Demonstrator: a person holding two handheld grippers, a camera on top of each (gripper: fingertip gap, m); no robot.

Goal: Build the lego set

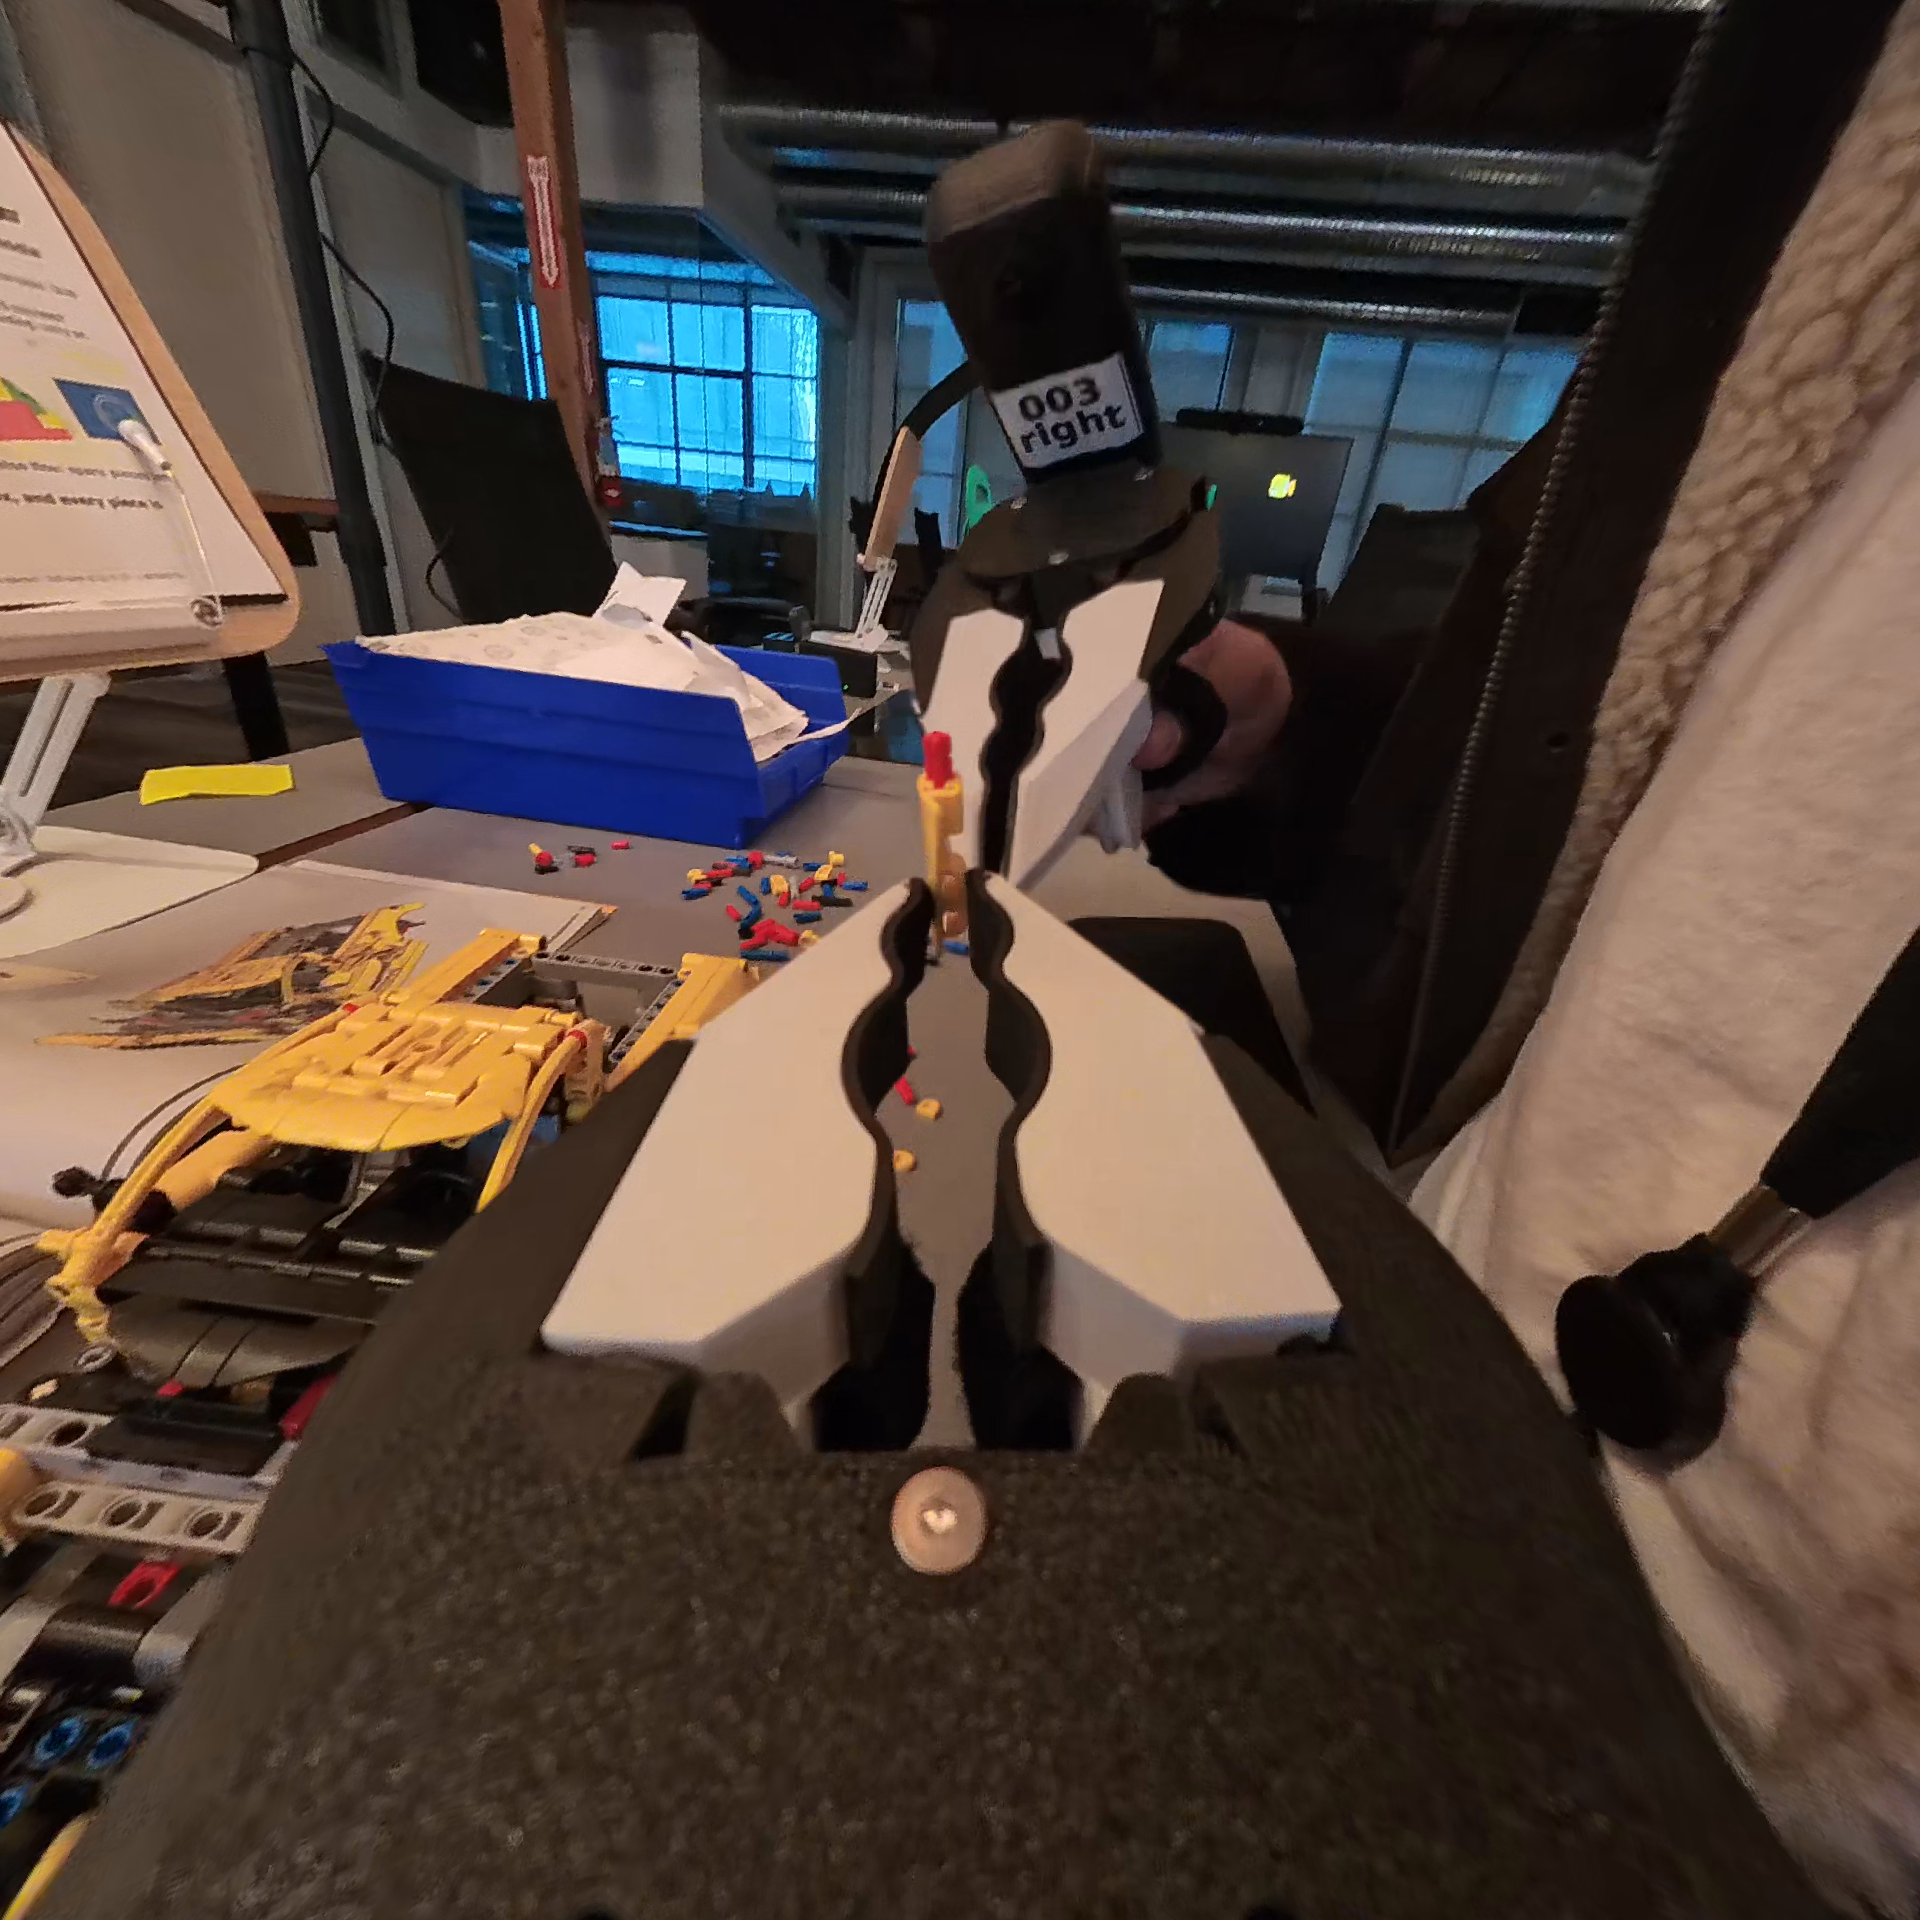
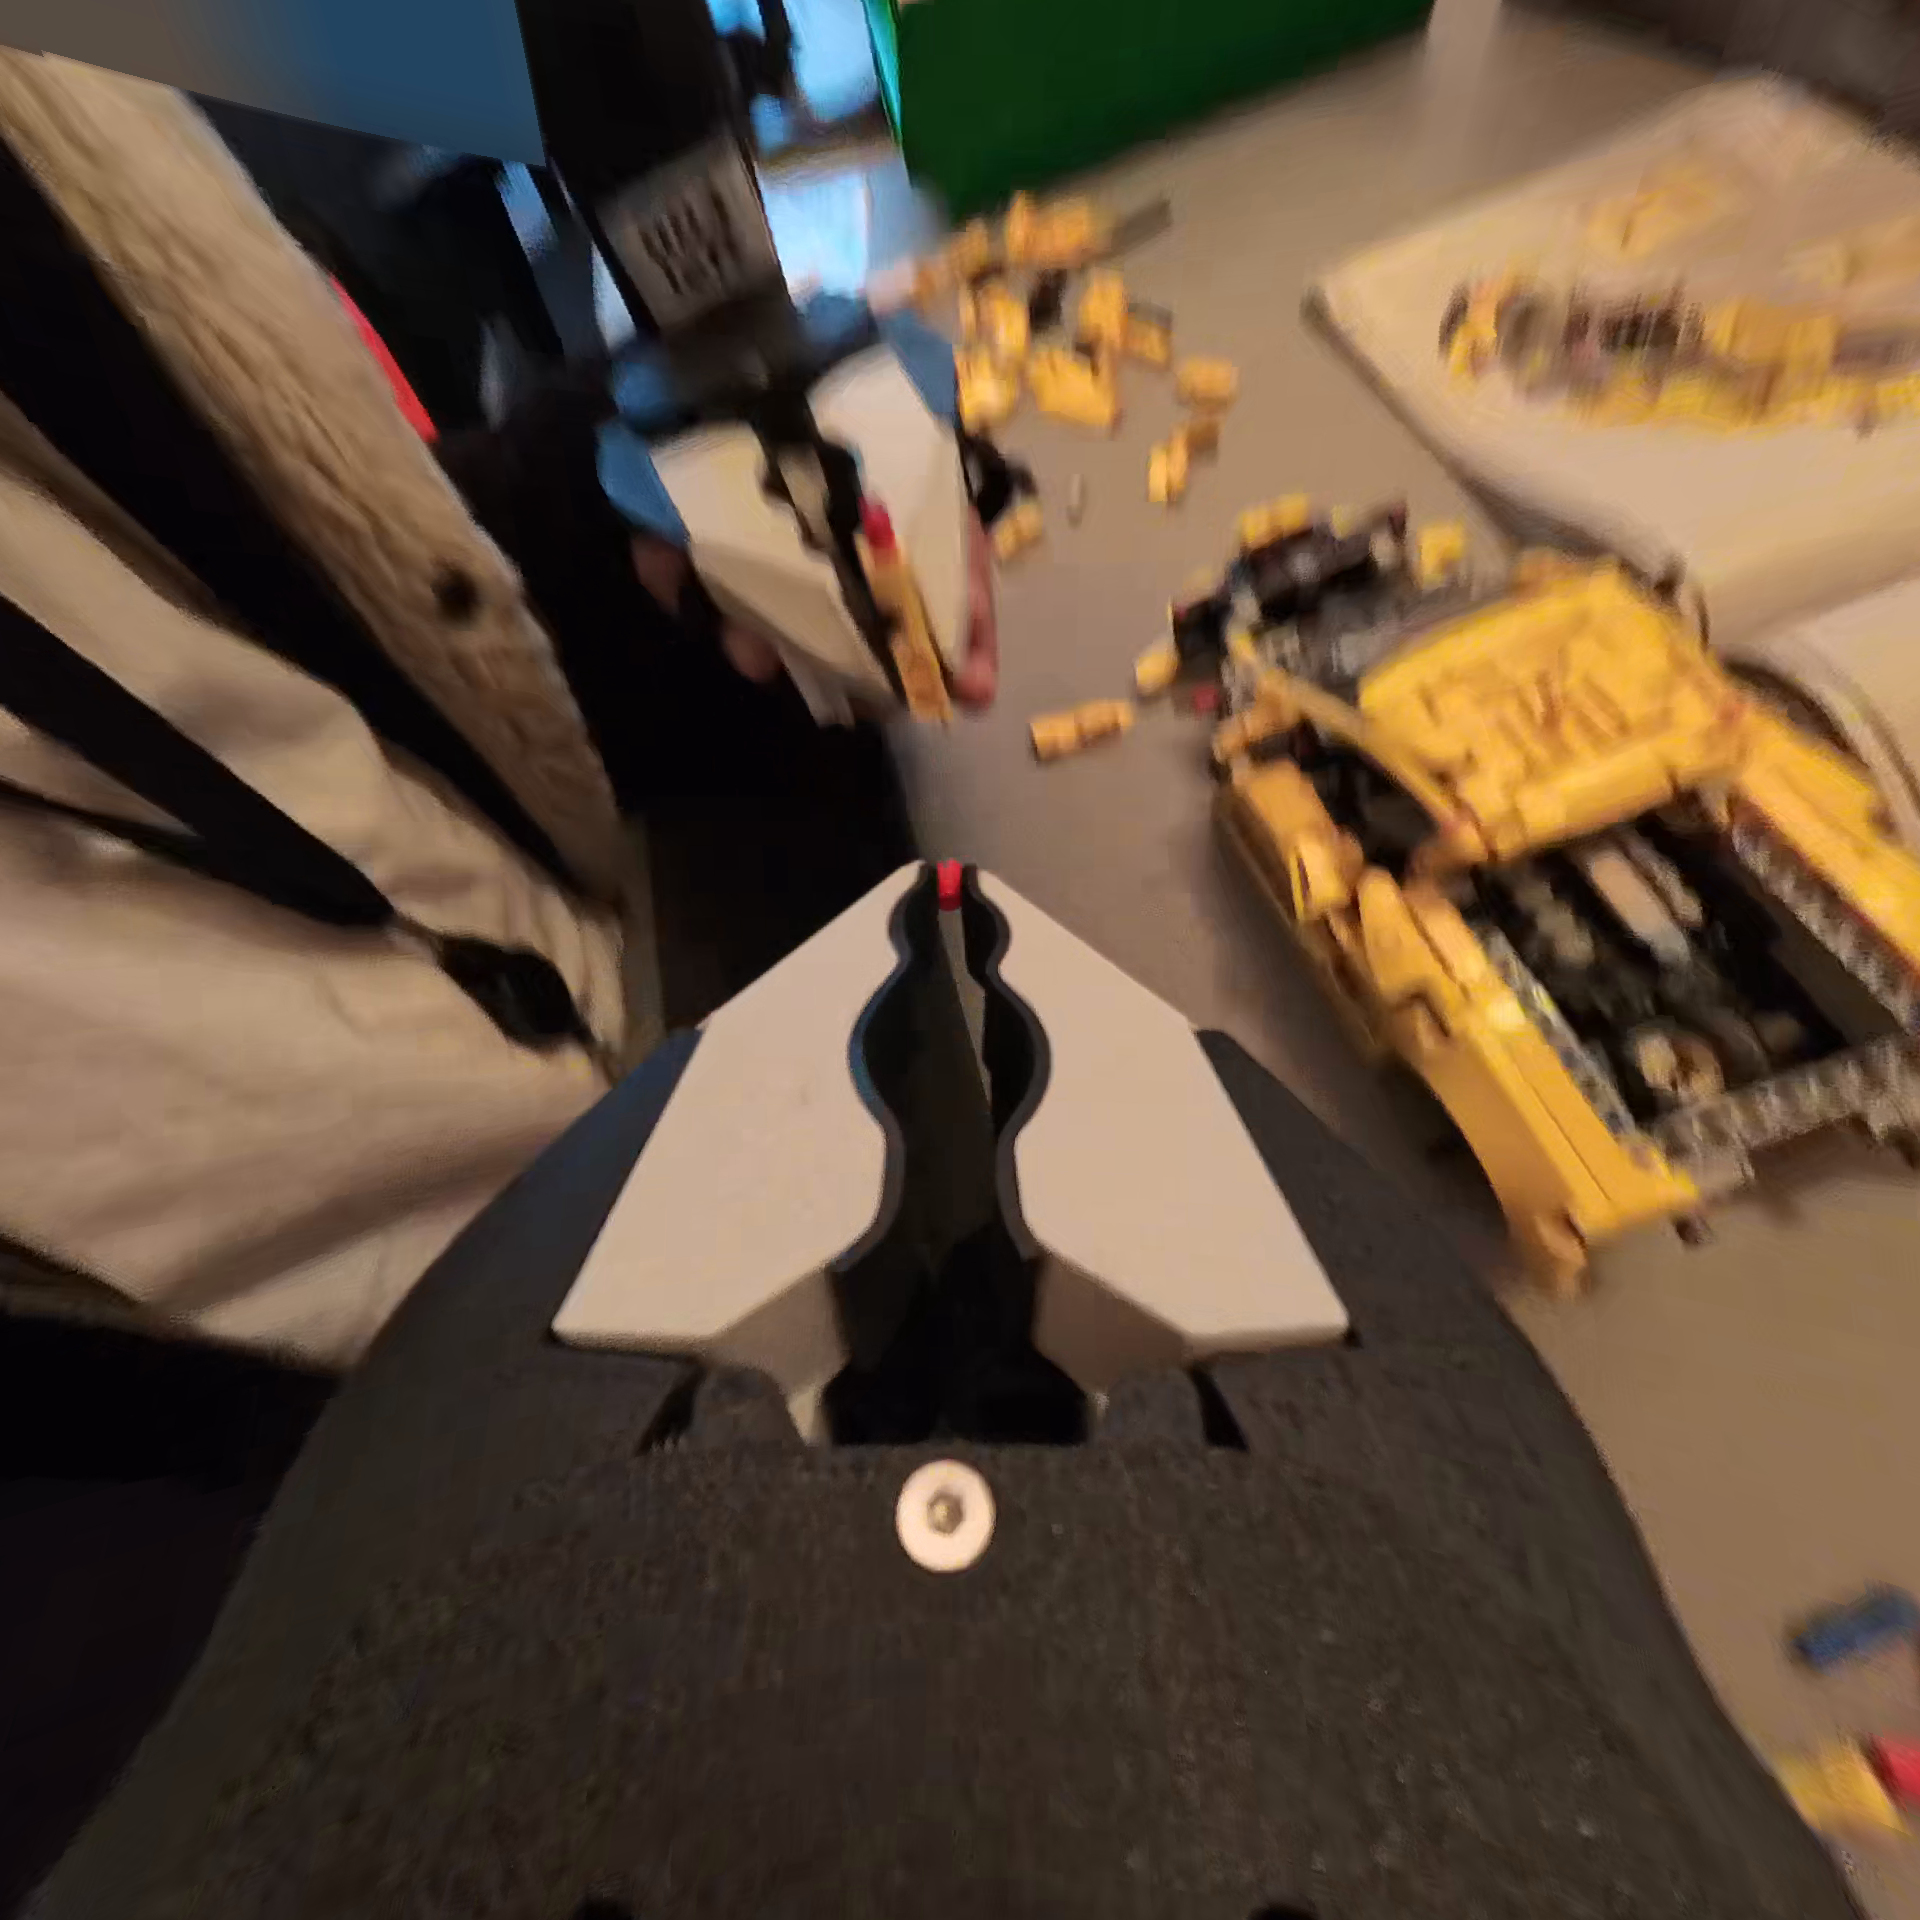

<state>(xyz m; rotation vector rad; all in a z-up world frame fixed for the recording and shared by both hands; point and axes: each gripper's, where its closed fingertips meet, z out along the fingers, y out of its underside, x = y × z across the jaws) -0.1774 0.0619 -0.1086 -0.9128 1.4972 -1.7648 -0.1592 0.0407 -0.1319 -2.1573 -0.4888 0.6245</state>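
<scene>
My left gripper [image 1: 945, 904] is shut on a slim yellow lego piece [image 1: 941, 831] that stands upright with a red pin [image 1: 937, 753] in its top. My right gripper [image 2: 948, 883] is shut on a small red pin [image 2: 948, 885] at its tips. In the left wrist view the right gripper [image 1: 1001, 857] hangs tips-down just right of the yellow piece, close to it. The right wrist view is blurred and shows the left gripper [image 2: 925, 665] with the yellow piece [image 2: 902, 613] ahead. The partly built yellow car model [image 1: 416, 1060] sits on the table to the left; it also shows in the right wrist view [image 2: 1538, 831].
Small red, blue and yellow pins [image 1: 774, 894] lie scattered on the grey table. A blue bin [image 1: 582, 743] with paper bags stands behind them. An instruction booklet [image 1: 260, 966] lies under the model. Loose yellow parts [image 2: 1060, 343] lie before a green box [image 2: 1091, 83]. A person's pale coat [image 1: 1714, 935] is at the right. Across from one pair of fingers to the other is roughly 4 centimeters.
</scene>
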